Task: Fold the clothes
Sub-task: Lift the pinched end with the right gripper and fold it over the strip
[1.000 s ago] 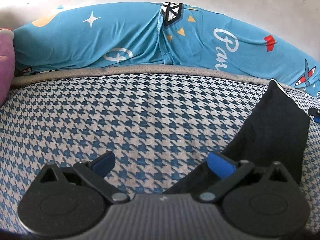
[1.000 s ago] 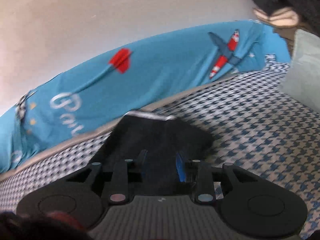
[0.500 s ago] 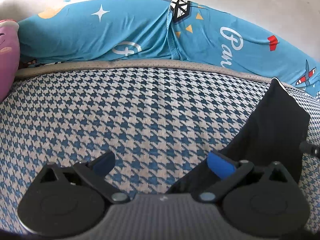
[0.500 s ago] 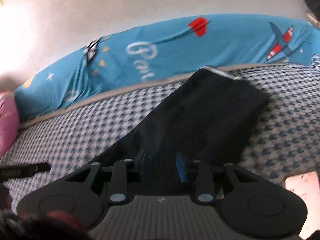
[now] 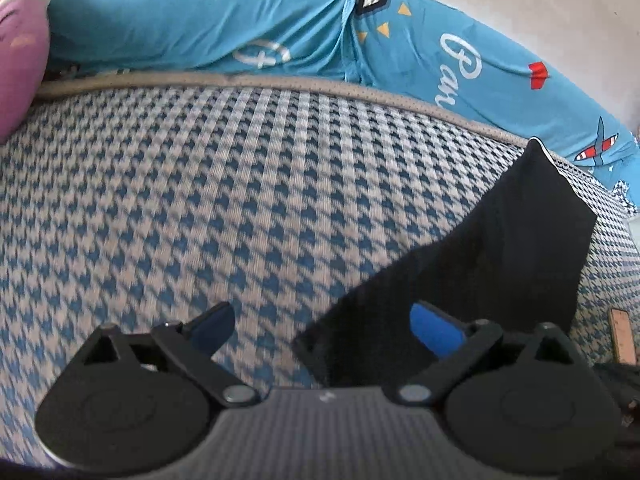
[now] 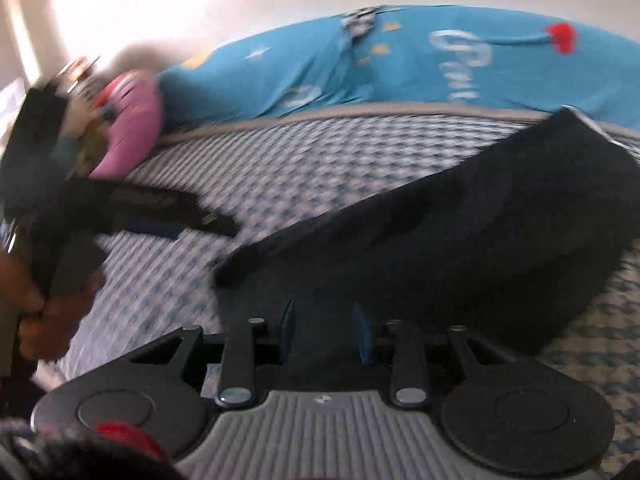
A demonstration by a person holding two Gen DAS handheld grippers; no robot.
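- Left tongs (image 5: 322, 326) gape wide over the houndstooth bed (image 5: 224, 208), holding nothing.
- The black garment (image 5: 500, 268) lies right of them, stretching toward the far blue sheet (image 5: 280, 28).
- Right tongs (image 6: 322, 330) stand narrowly parted around its near edge.

Bright daylight glares white at eleven o'clock in the blurred right wrist view; the left view is sharper, both fisheye-bent with dark corners.
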